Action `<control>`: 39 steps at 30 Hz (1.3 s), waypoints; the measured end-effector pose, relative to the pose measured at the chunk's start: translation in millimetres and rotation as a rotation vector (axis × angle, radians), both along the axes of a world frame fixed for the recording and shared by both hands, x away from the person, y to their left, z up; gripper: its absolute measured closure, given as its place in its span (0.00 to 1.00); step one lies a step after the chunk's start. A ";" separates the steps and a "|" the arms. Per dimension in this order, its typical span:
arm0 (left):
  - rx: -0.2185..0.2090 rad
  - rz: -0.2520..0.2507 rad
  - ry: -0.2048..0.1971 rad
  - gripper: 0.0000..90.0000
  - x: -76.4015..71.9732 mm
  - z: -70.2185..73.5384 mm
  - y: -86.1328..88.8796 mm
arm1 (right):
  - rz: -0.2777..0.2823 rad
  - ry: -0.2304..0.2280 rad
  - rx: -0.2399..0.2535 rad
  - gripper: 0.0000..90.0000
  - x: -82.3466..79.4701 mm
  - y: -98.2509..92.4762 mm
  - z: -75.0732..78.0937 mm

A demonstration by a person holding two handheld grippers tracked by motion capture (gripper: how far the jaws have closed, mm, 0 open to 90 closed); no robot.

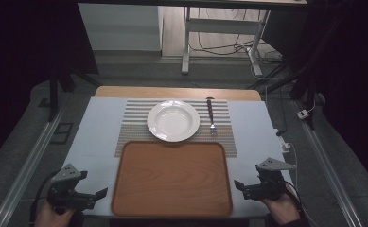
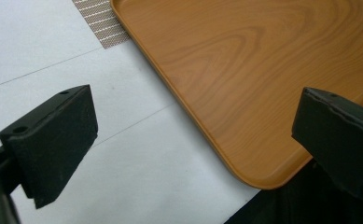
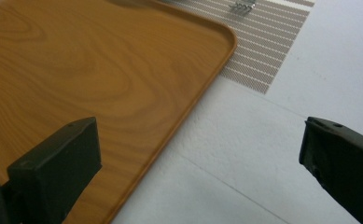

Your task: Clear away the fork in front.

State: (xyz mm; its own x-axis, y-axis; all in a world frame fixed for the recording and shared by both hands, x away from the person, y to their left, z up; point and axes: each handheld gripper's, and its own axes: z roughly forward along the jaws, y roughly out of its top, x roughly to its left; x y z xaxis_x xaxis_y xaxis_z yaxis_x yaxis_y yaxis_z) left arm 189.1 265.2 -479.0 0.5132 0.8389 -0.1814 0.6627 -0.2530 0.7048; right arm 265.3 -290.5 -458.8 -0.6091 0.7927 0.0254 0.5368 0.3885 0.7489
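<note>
Both tongs sat at the bottom of the high view, left gripper (image 1: 100,193) and right gripper (image 1: 238,184) released and empty, flanking the wooden tray (image 1: 172,177) at lower centre. Left gripper view placed the tray (image 2: 263,70) upper right of its spread jaws. Right gripper view placed it (image 3: 100,70) upper left, equally near.

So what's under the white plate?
A striped placemat lies under the white plate, with a fork on it beside the plate. The wooden tray overlaps the mat's near edge. The mat directly beneath the plate is covered.
</note>
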 end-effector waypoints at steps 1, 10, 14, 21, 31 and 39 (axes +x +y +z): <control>0.000 0.000 0.000 0.01 0.1 0.0 0.1 | 0.004 -0.004 0.007 0.00 1.7 1.7 0.6; -0.003 0.002 0.005 0.01 0.8 -0.2 0.3 | 0.028 -0.016 0.008 0.00 8.2 10.2 1.7; -0.003 0.002 0.006 0.01 0.9 -0.2 0.4 | 0.018 0.004 0.034 0.00 13.0 12.1 0.9; -0.003 -0.001 0.006 0.01 1.1 -0.4 0.1 | 0.024 0.032 0.041 0.00 19.3 18.5 -0.1; -0.002 -0.002 0.008 0.01 1.4 -0.5 -0.3 | 0.063 0.019 -0.042 0.00 28.5 34.8 -3.2; 0.001 -0.002 0.008 0.01 1.8 -0.5 -0.4 | 0.065 0.023 -0.086 0.00 37.6 42.4 -7.2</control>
State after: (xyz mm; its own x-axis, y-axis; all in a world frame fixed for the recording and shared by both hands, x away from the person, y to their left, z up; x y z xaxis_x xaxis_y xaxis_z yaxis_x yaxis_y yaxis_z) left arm 190.9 264.8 -479.5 0.5134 0.8381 -0.1846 0.6678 -0.2551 0.6993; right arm 302.9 -248.1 -466.0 -0.6590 0.7517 -0.0265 0.5251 0.4851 0.6992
